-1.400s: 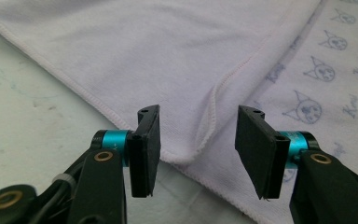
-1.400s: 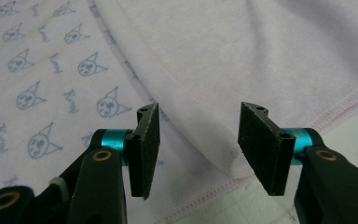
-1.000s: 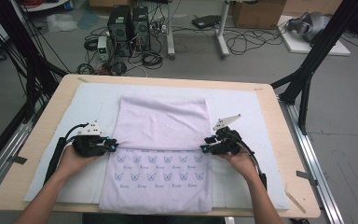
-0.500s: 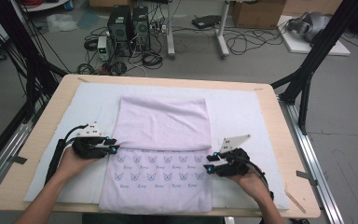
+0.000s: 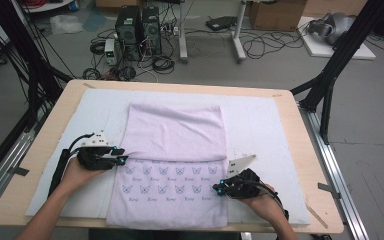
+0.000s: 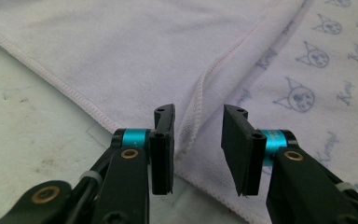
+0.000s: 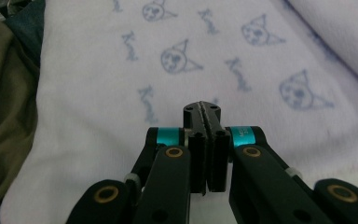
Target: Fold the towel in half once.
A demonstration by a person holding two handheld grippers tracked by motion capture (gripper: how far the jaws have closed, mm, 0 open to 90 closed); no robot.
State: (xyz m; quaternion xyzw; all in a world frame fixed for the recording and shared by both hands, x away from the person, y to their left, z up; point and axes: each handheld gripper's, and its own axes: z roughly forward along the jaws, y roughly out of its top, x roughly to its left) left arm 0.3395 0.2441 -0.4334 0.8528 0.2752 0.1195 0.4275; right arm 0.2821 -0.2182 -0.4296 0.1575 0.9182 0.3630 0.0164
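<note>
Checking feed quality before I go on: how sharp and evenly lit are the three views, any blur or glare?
High view: soft, low detail, even light, no glare on the towel. Left gripper view: towel hem and print sharp, open left gripper slightly soft up close. Right gripper view: closed right gripper fairly sharp, print beyond mildly blurred, dark cloth at left dim.

The near hem of the towel (image 5: 170,150) runs to the table's (image 5: 50,130) front edge in the high view, and whether it hangs over cannot be told. In the right gripper view, the right gripper (image 7: 207,113) has its jaws pressed together over the towel, yet whether any cloth sits pinched between them is hidden, and the dark fabric (image 7: 4,93) beside the towel is cut off and too blurred to name. The small printed words beside the towel's cat faces are too blurred to read.
</note>
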